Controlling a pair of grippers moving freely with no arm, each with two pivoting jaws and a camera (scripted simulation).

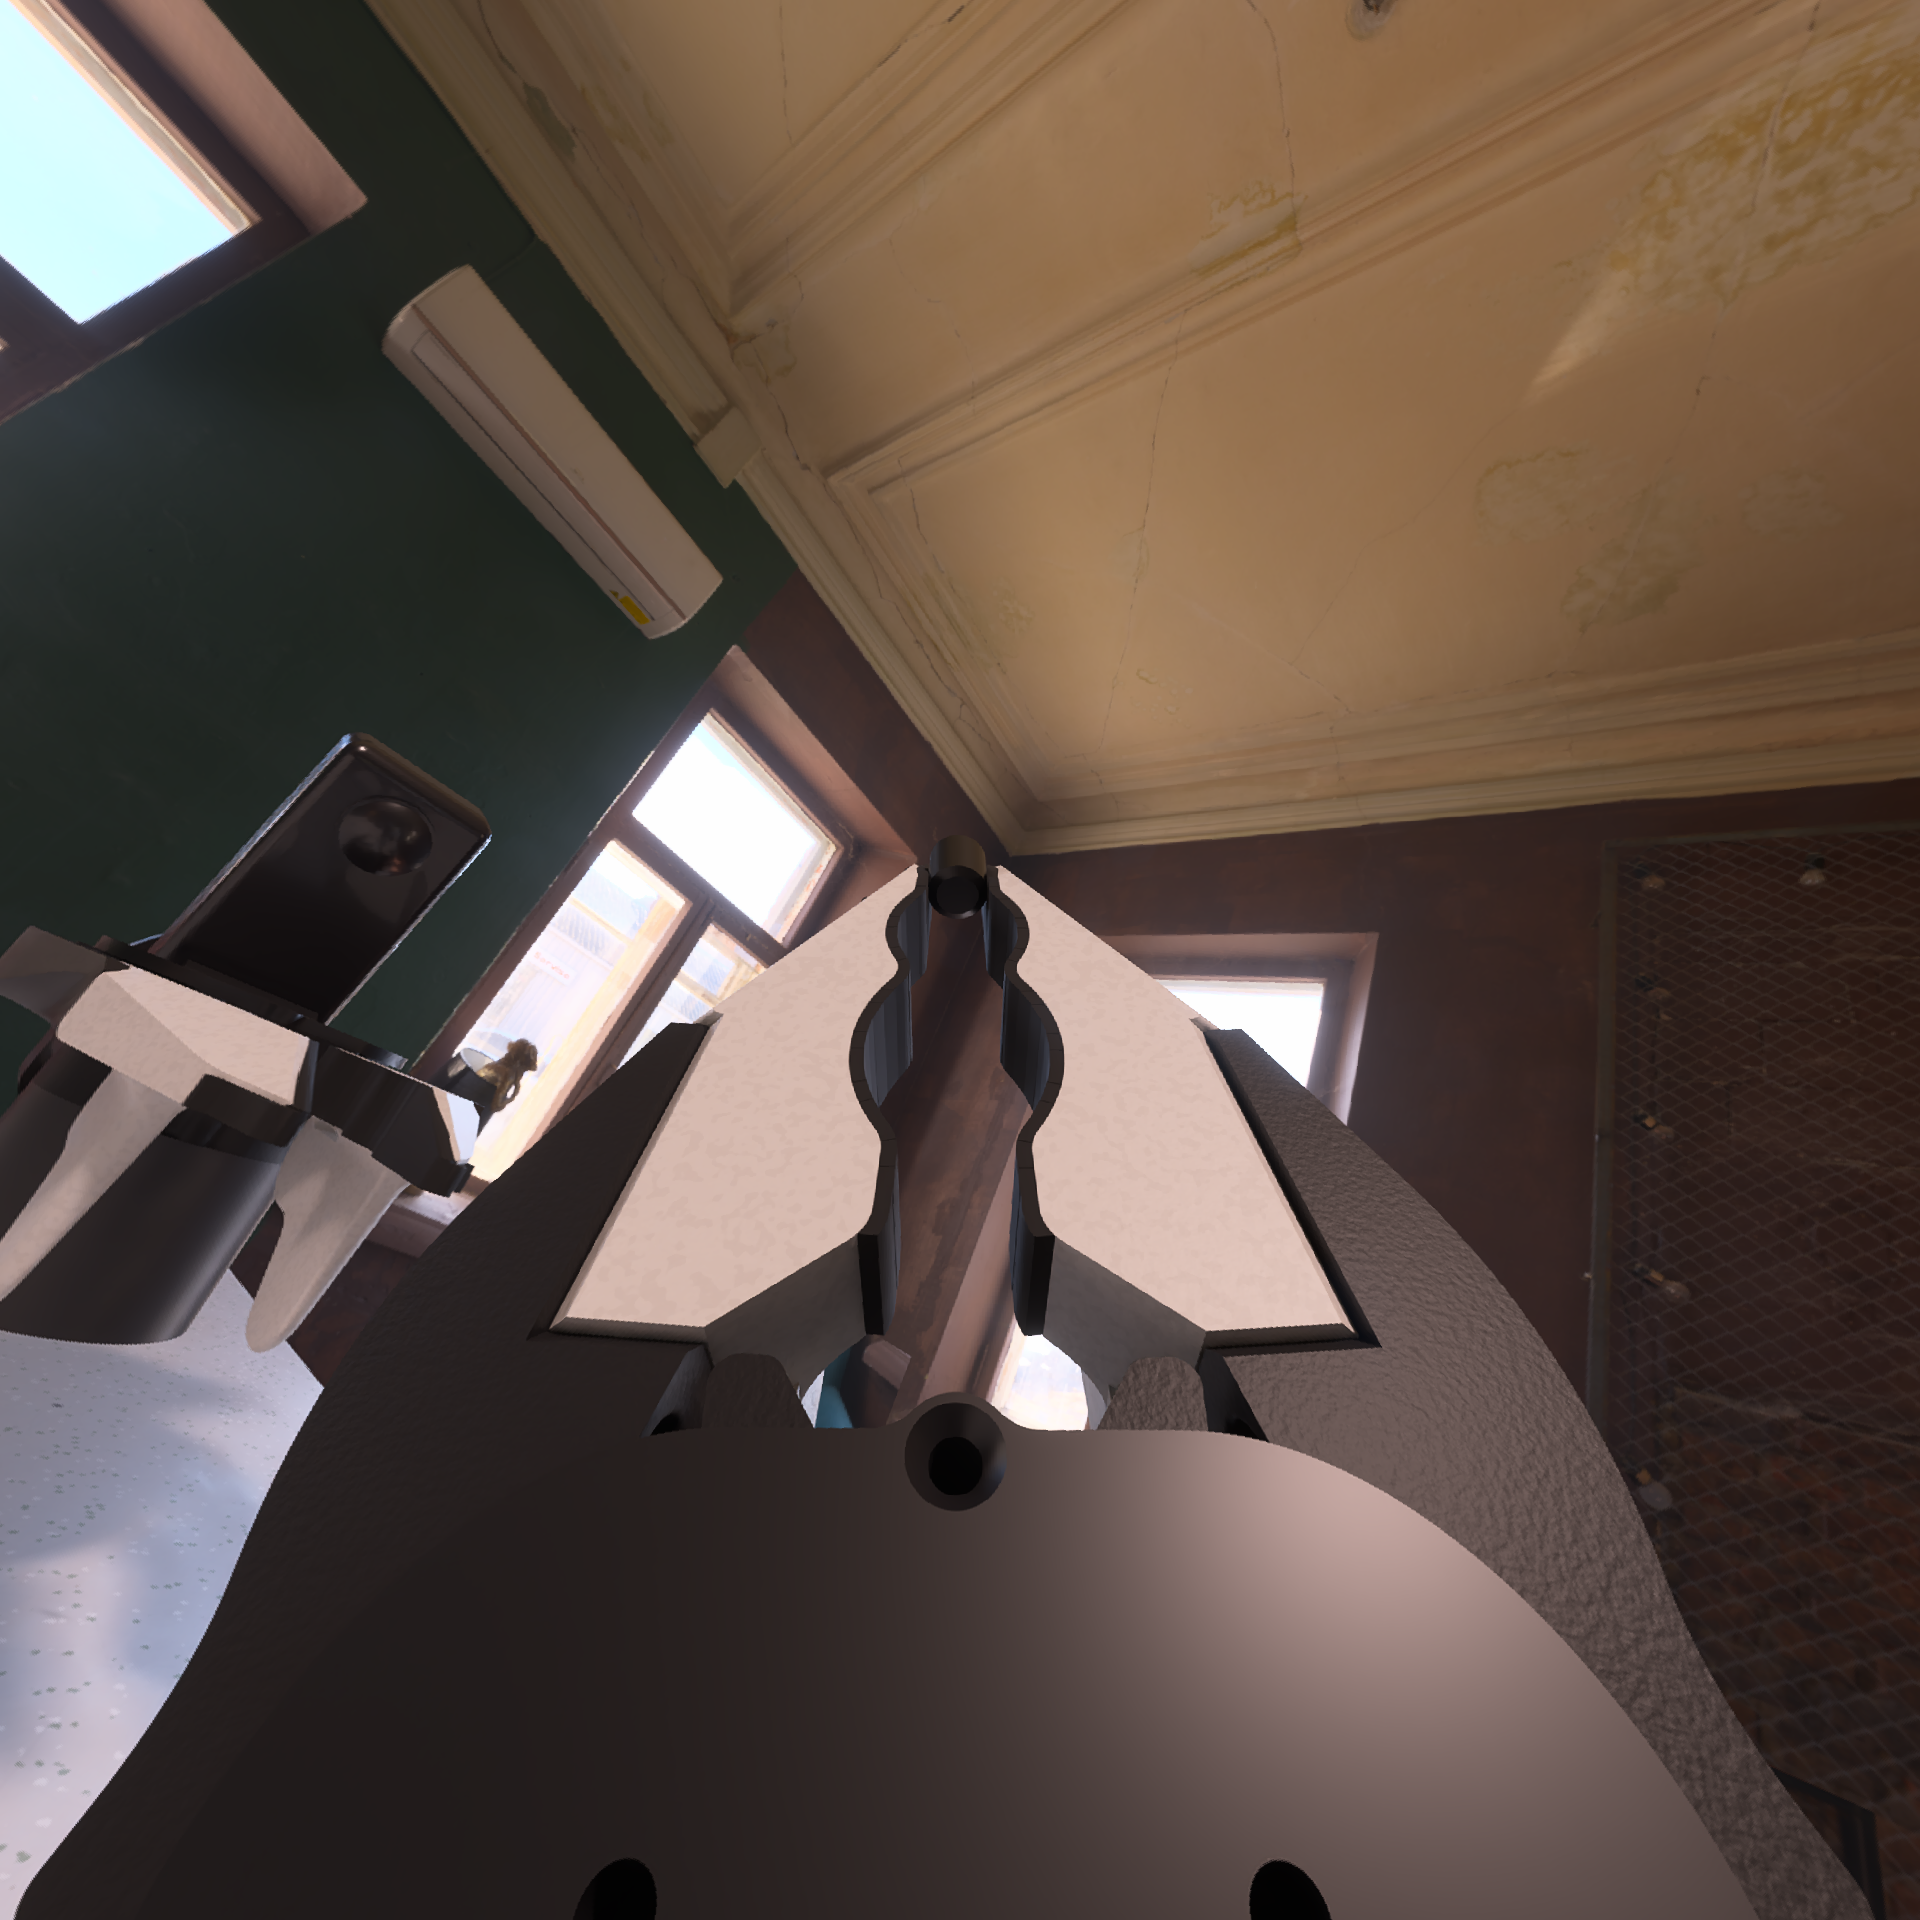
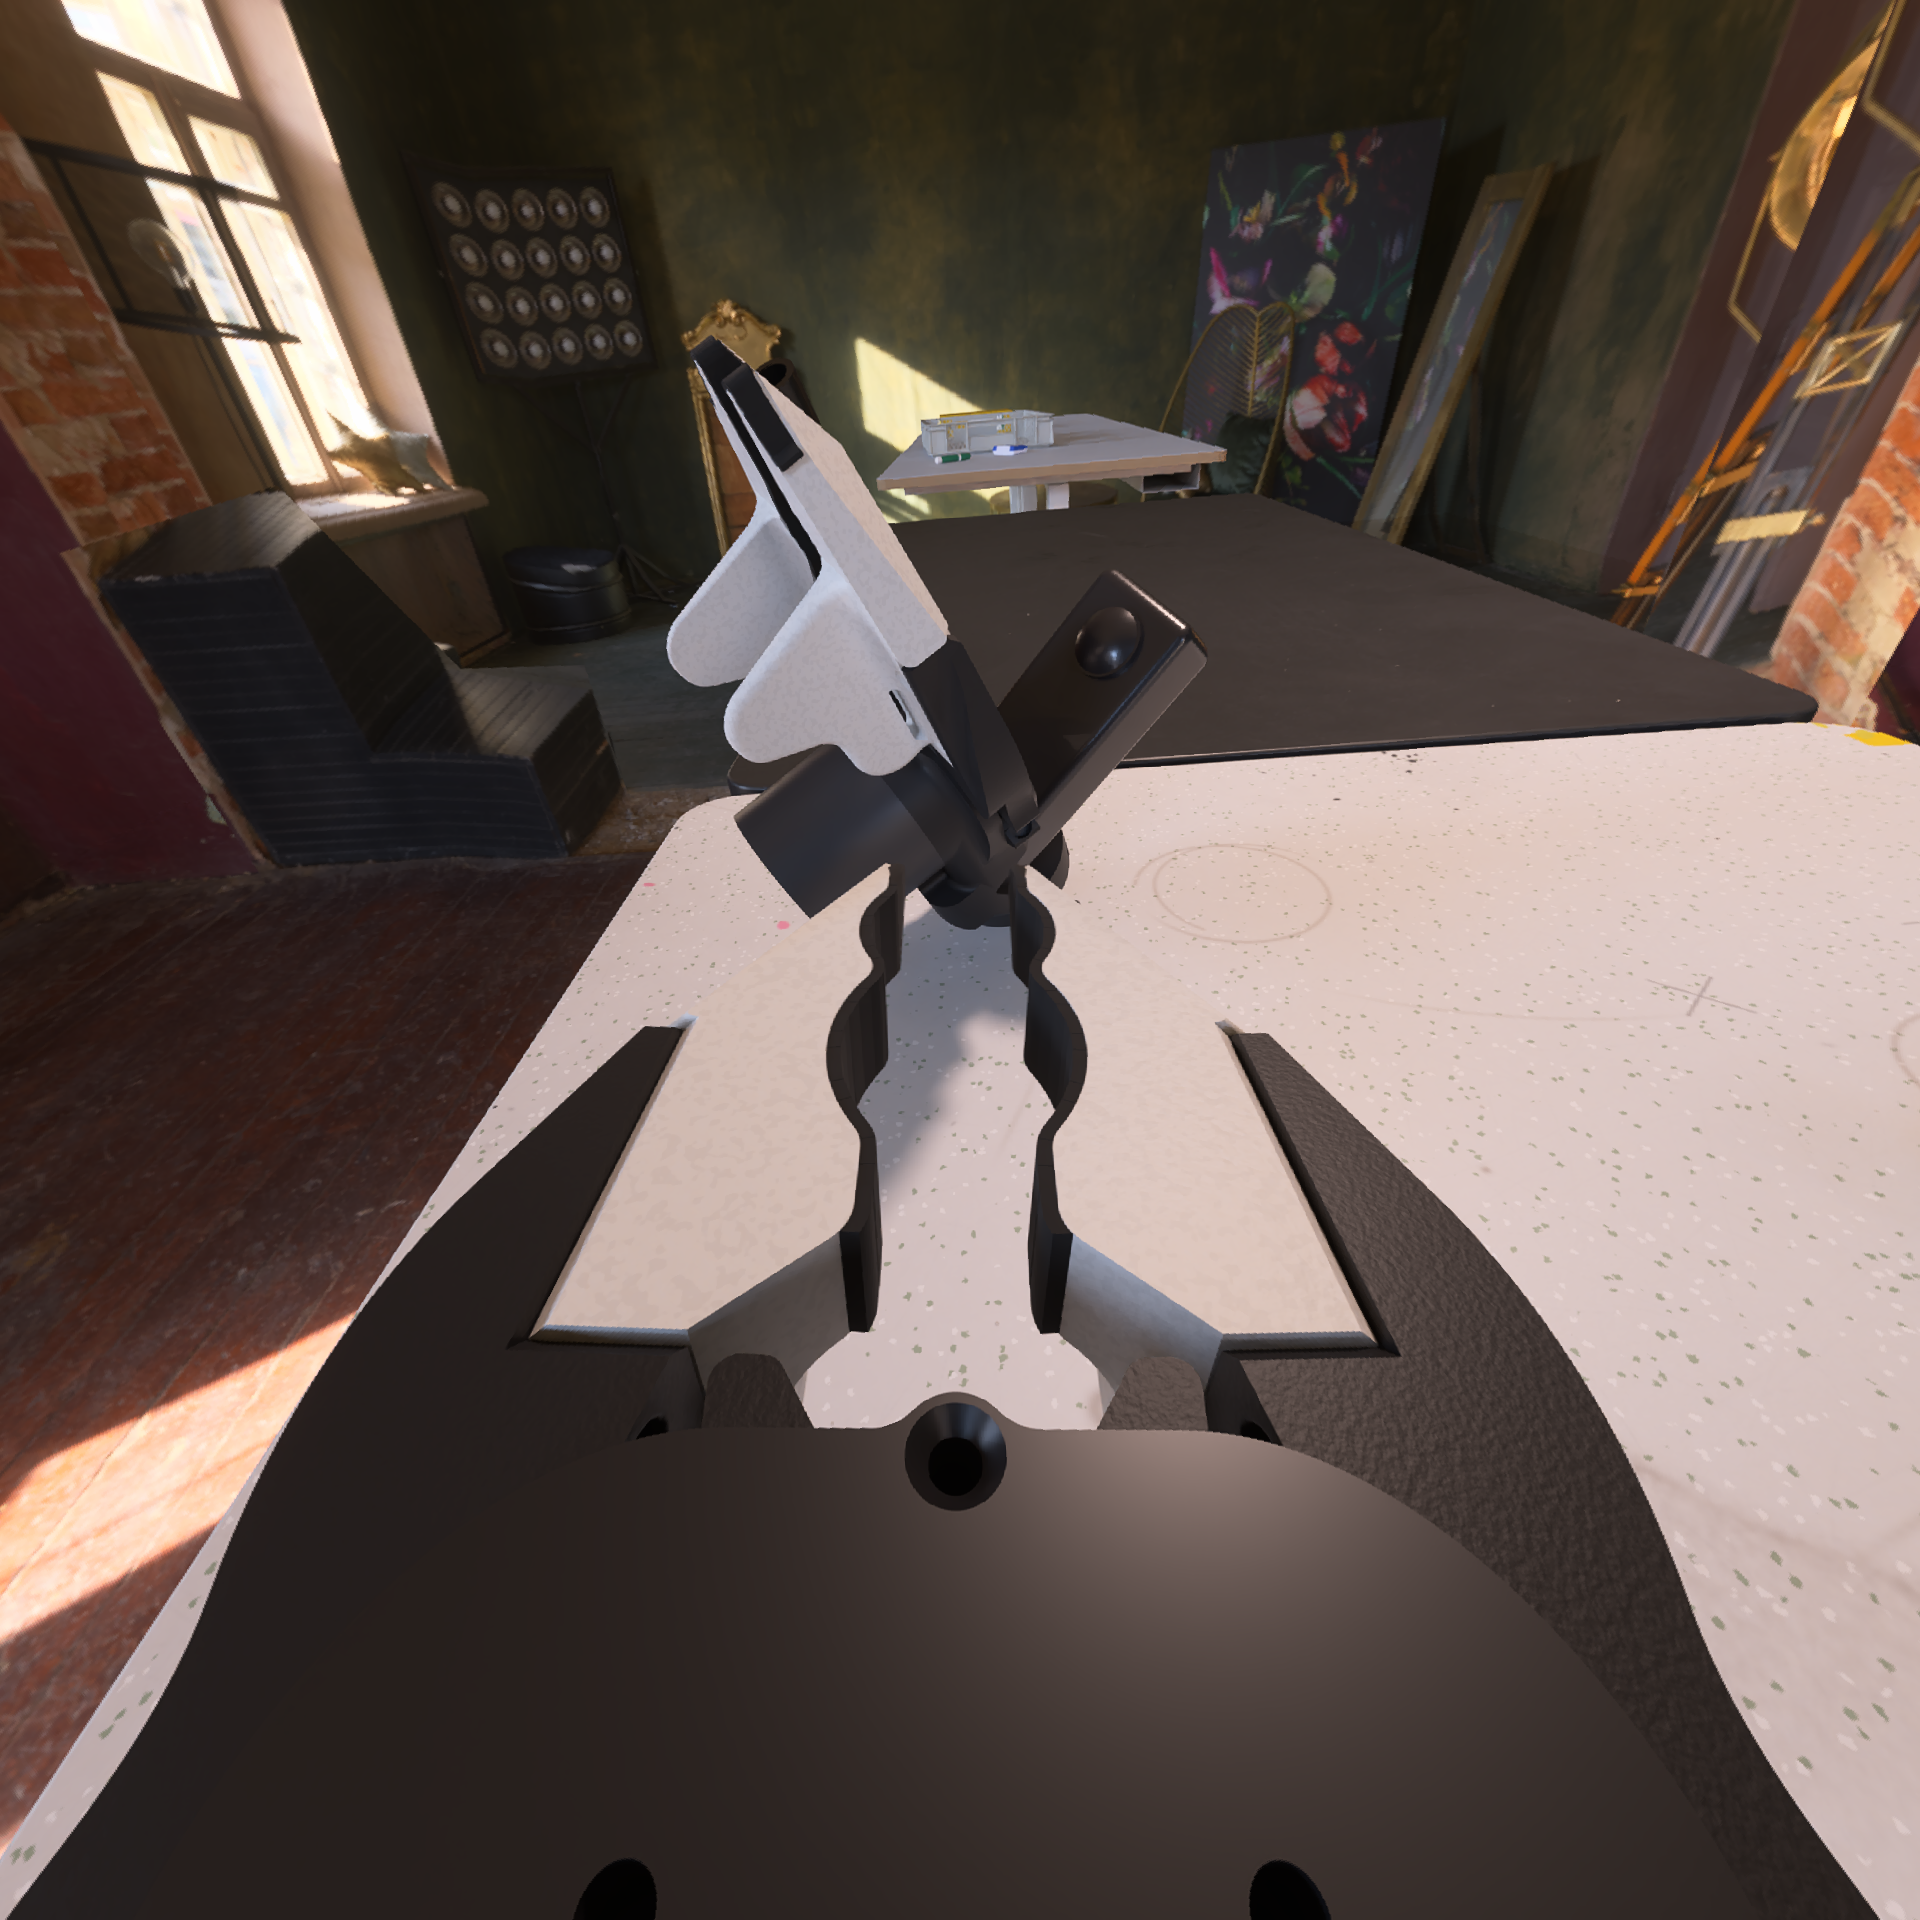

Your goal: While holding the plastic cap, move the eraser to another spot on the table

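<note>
My left gripper (image 1: 958, 883) points up toward the ceiling and is shut on a small black cylindrical plastic cap (image 1: 958, 881) pinched at its fingertips. It also shows in the right wrist view (image 2: 821, 623), tilted up and to the left above the speckled white table (image 2: 1455, 1143). My right gripper (image 2: 958, 909) reaches over the table with its jaws a narrow gap apart. Its tips sit right under the left gripper's body, where a dark rounded shape hides what is between them. I cannot make out the eraser. The right gripper also shows in the left wrist view (image 1: 197, 1226), pointing down.
The table's left edge (image 2: 623, 935) drops to a red wooden floor. A black table (image 2: 1351, 623) adjoins the far side. Faint pencil circles (image 2: 1242, 891) mark the tabletop to the right. The two grippers are very close together.
</note>
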